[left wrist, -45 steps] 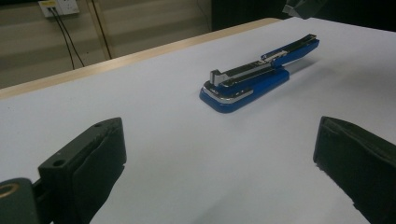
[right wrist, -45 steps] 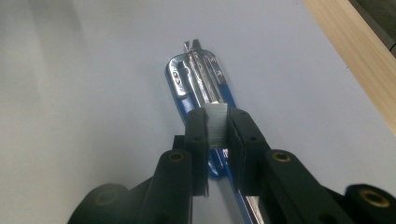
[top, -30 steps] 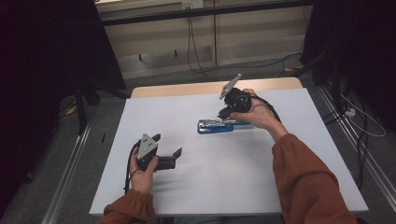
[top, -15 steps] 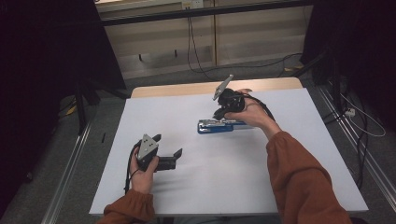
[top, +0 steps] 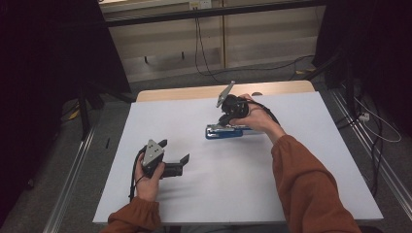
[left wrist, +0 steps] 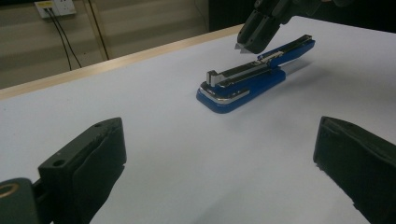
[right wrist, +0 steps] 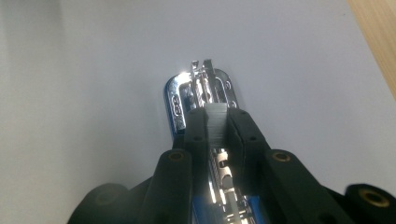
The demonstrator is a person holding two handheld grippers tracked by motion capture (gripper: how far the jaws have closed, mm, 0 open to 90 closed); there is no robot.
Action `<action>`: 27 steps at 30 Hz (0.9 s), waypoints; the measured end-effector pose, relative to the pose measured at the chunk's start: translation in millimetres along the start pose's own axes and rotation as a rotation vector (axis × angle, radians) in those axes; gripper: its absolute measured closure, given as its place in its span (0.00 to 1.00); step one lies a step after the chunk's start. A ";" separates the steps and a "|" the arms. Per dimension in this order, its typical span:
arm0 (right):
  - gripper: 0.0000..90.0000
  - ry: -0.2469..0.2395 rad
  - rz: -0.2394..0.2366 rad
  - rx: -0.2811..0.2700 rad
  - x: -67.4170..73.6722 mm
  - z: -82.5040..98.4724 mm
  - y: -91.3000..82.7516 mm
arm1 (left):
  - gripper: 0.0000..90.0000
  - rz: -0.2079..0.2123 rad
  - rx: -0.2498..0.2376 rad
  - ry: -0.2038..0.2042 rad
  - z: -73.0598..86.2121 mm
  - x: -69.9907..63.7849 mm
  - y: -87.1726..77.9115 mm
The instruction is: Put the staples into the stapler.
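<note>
A blue stapler [top: 223, 131] lies on the white table with its top swung open and its metal staple channel [right wrist: 205, 81] bared. My right gripper [top: 226, 118] hangs just above the stapler's middle, pointing down at it. It is shut on a short silver strip of staples [right wrist: 217, 111], which sits right over the channel. In the left gripper view the same strip [left wrist: 243, 47] pokes out of those jaws above the stapler [left wrist: 247, 81]. My left gripper [top: 175, 151] rests on the table near the front left, open, with nothing between its jaws.
The white sheet [top: 301, 160] covers most of the table; a strip of bare wood [top: 194, 92] shows along the far edge. Cables [top: 369, 121] trail on the floor to the right, and a metal rail [top: 73, 179] runs along the left side.
My right gripper has moved left and a little down with the staple strip, from beside the stapler's rear to over its open channel. The left gripper has stayed put.
</note>
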State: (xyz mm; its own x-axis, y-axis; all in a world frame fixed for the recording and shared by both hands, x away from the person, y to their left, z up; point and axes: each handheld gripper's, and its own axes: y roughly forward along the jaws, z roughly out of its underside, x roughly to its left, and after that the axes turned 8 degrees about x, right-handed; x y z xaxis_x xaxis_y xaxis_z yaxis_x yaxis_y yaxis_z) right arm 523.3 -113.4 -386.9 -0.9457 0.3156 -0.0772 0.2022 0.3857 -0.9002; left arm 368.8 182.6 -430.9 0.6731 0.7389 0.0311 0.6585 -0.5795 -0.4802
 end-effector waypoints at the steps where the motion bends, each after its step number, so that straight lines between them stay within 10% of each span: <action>1: 0.88 -0.003 0.002 -0.001 -0.6 -0.4 0.9 | 0.03 0.000 -0.003 -0.003 0.1 0.2 0.2; 27: 0.88 -0.034 -0.030 0.014 -0.1 -15.0 20.4 | 0.03 -0.003 0.000 0.001 -0.1 0.7 -0.5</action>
State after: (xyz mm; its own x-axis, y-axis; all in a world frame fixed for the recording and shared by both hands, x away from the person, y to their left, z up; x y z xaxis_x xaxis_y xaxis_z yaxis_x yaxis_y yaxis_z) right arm 531.4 -92.6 -398.8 -0.9593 0.2749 -0.0645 0.1705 0.3820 -0.9083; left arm 369.0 183.4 -430.5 0.6714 0.7404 0.0330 0.6604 -0.5775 -0.4800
